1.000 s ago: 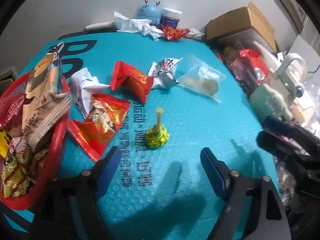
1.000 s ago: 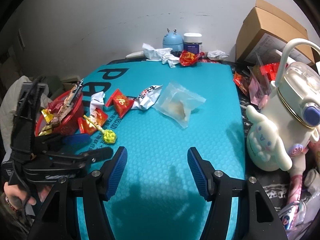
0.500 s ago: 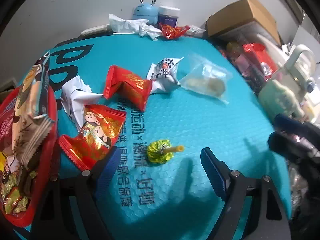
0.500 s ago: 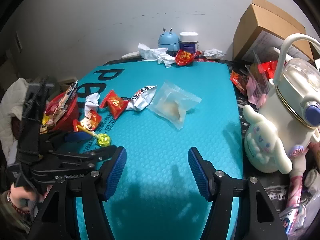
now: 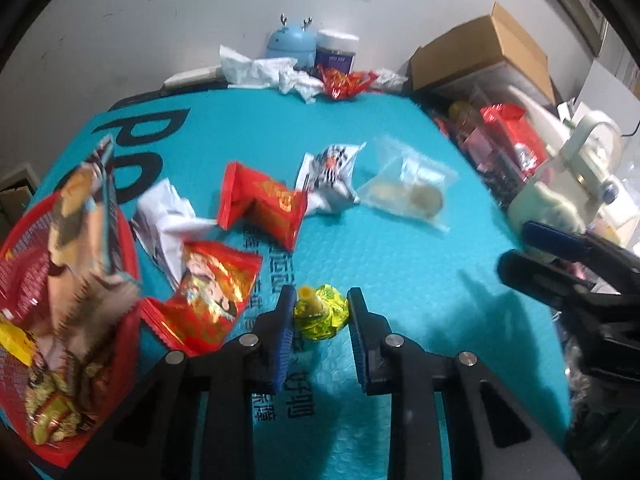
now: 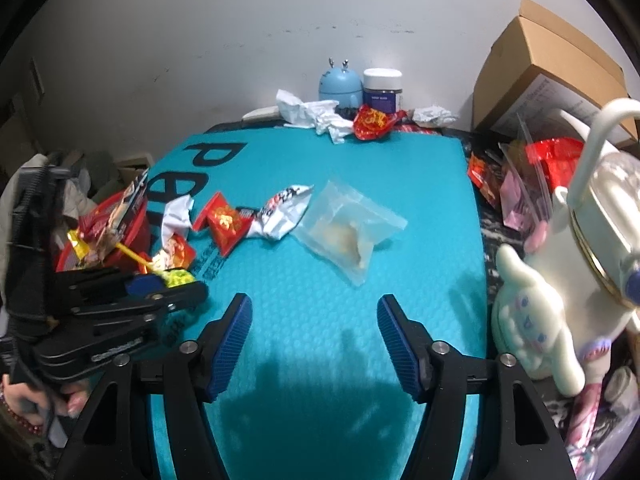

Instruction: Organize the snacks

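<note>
A green-wrapped lollipop (image 5: 320,314) with a yellow stick lies on the teal mat (image 5: 400,264). My left gripper (image 5: 320,300) is closing on it, and both blue pads touch its wrapper. To the left stands a red basket (image 5: 130,248) full of snack packets. On the mat lie a red-gold packet (image 5: 212,292), a red packet (image 5: 264,204), a crumpled white wrapper (image 5: 168,216), a white-and-black packet (image 5: 332,168) and a clear bag (image 5: 408,192). My right gripper (image 6: 315,308) hovers over bare mat near the front edge, its jaws opening with nothing between them.
A cream kettle with a white character figure (image 6: 560,280) stands at the right edge beside loose packets. A cardboard box (image 6: 552,64) sits at the back right. Along the far wall are a blue gadget (image 6: 340,84), a jar (image 6: 382,86) and crumpled tissues (image 6: 308,112).
My left jaws have come in from wide apart onto the lollipop, whose stick has swung round. My right jaws have spread a little wider.
</note>
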`<state>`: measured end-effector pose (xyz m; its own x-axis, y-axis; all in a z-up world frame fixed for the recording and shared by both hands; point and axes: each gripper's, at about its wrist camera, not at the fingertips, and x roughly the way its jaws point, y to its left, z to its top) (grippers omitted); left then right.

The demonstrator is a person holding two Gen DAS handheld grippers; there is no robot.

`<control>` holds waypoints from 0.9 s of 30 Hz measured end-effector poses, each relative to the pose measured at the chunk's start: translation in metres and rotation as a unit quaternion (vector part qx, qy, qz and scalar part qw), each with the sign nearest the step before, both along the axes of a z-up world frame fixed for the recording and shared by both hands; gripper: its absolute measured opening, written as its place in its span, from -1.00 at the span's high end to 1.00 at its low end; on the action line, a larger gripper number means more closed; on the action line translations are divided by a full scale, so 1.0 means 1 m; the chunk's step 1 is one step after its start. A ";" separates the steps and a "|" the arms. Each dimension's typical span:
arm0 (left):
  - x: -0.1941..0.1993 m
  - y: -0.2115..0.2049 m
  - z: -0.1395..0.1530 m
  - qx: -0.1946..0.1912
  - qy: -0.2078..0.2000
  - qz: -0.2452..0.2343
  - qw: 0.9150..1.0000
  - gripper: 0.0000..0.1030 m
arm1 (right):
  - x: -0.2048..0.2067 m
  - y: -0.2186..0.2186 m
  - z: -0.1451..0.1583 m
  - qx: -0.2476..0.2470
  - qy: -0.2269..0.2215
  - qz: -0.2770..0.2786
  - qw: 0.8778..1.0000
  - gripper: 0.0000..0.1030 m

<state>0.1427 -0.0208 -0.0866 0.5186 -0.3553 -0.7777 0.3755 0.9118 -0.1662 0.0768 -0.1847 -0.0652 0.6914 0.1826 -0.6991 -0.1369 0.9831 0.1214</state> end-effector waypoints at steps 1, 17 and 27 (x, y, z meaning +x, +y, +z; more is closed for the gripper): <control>0.001 0.000 0.004 -0.003 -0.001 -0.001 1.000 0.51 | 0.004 -0.001 0.003 0.003 -0.004 -0.001 1.000 -0.44; 0.021 0.011 0.014 -0.006 -0.033 0.033 0.999 0.51 | 0.087 -0.010 -0.016 0.035 0.011 -0.058 0.998 -0.62; 0.028 0.017 0.007 0.004 -0.034 0.048 0.998 0.51 | 0.120 -0.008 -0.047 0.017 0.053 -0.098 0.994 -0.60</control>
<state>0.1705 -0.0039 -0.0794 0.6023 -0.2943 -0.7421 0.2958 0.9457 -0.1349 0.1965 -0.1923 -0.1126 0.6396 0.0759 -0.7649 0.0729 0.9846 0.1586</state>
